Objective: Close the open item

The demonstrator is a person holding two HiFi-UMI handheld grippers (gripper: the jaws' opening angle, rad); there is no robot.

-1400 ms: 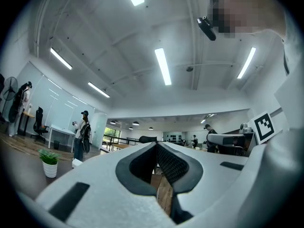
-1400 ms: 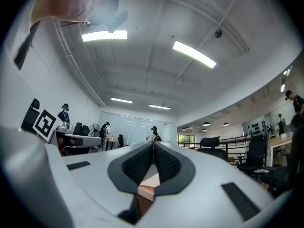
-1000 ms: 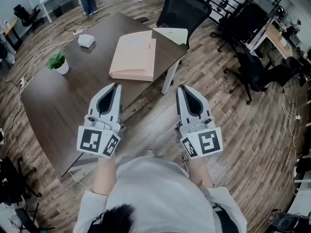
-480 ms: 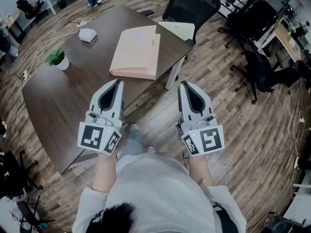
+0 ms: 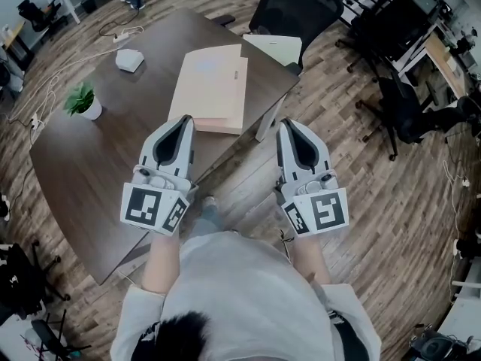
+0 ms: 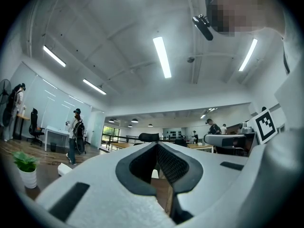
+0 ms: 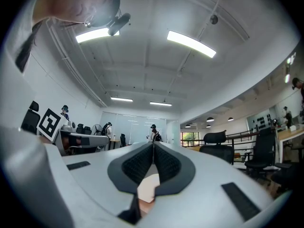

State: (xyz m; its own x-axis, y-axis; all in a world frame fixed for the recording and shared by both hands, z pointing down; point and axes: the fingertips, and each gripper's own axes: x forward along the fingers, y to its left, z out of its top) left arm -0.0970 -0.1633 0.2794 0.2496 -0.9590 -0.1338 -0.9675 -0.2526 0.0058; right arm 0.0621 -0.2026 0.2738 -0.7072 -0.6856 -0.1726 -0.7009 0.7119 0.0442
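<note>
A peach folder [image 5: 209, 87] lies flat on the dark wooden table [image 5: 98, 164], near the table's right edge. From here I cannot tell whether its cover is open. My left gripper [image 5: 183, 119] hovers just short of the folder's near edge, jaws shut and empty. My right gripper [image 5: 289, 124] is level with it, off the table's right edge over the floor, also shut and empty. The left gripper view shows the closed jaw tips [image 6: 156, 144] pointing across the room. In the right gripper view the jaws [image 7: 153, 144] meet, with a peach surface [image 7: 147, 186] below them.
A pale yellow pad [image 5: 276, 48] lies at the table's far corner, with a black office chair [image 5: 297, 10] behind it. A small potted plant [image 5: 81, 101] and a white device [image 5: 129, 59] sit on the table's left. More chairs and desks stand at right. People stand far off.
The person has stepped closer to the table. Both grippers now reach nearer the folder's near edge, still shut and side by side.
</note>
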